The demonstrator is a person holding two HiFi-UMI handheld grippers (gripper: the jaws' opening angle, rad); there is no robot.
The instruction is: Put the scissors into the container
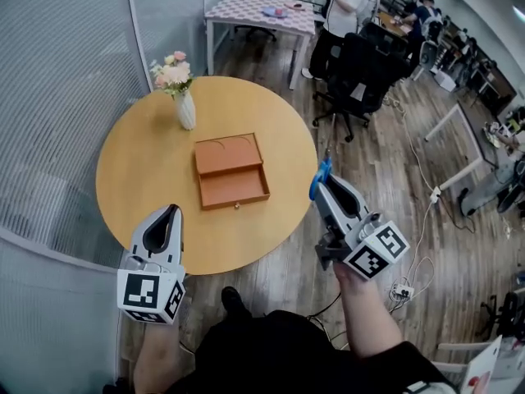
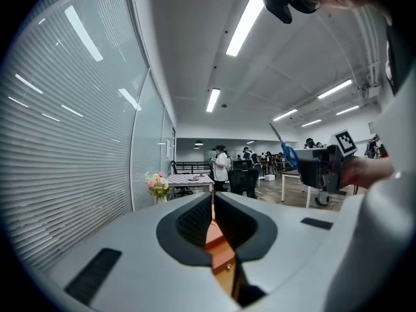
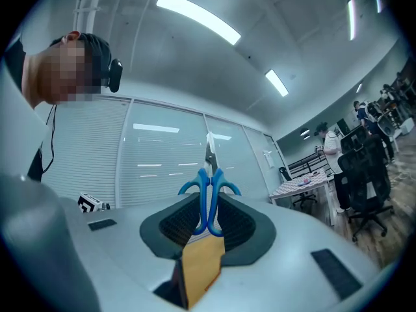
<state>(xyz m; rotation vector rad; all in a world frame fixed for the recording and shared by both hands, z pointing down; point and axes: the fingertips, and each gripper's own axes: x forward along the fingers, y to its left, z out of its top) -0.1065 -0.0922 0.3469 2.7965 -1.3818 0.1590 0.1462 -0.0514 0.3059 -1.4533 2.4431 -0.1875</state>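
Note:
Blue-handled scissors [image 3: 209,194] stand upright between the jaws of my right gripper [image 3: 209,214], which is shut on their handles, the blades pointing up. In the head view the right gripper [image 1: 321,180] hovers just off the round table's right edge with the scissors [image 1: 319,176] at its tip. The container, an open brown wooden box [image 1: 230,171] with a lid section and a shallow tray, lies in the middle of the table. My left gripper [image 1: 165,217] is shut and empty near the table's front edge, left of the box.
On the round wooden table [image 1: 139,162], a white vase of pink flowers [image 1: 180,93] stands behind the box at the left. A glass partition with blinds runs along the left. Office chairs [image 1: 361,76], desks and people fill the back right.

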